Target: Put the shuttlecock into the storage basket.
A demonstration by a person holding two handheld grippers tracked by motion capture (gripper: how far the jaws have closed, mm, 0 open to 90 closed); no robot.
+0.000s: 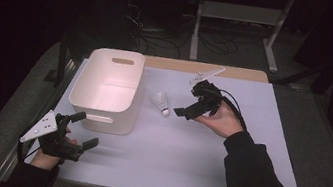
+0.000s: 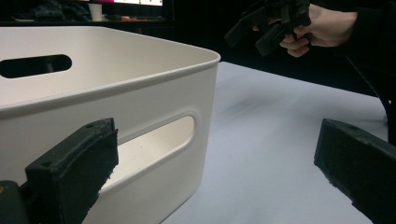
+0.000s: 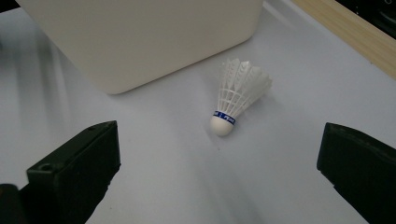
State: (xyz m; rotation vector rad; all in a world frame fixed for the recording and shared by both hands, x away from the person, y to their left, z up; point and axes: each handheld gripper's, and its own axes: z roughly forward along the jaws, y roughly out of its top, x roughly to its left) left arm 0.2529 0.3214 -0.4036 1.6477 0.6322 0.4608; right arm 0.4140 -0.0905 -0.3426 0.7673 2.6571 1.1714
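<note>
- dim room beyond; pale table point(image 1: 193, 168) lit, with a white bin point(image 1: 107, 89) at its left.
- shuttlecock point(image 1: 162, 103) lies on its side just right of the bin, cork toward the right gripper point(image 1: 192, 102), whose jaws stand wide apart near it.
- likely very light; feathers crush easily, so pinch the cork point(image 3: 221, 126) or its blue band.
- left gripper point(image 1: 78, 130) gapes empty by the bin's near wall; the bin floor there is hidden.
</note>
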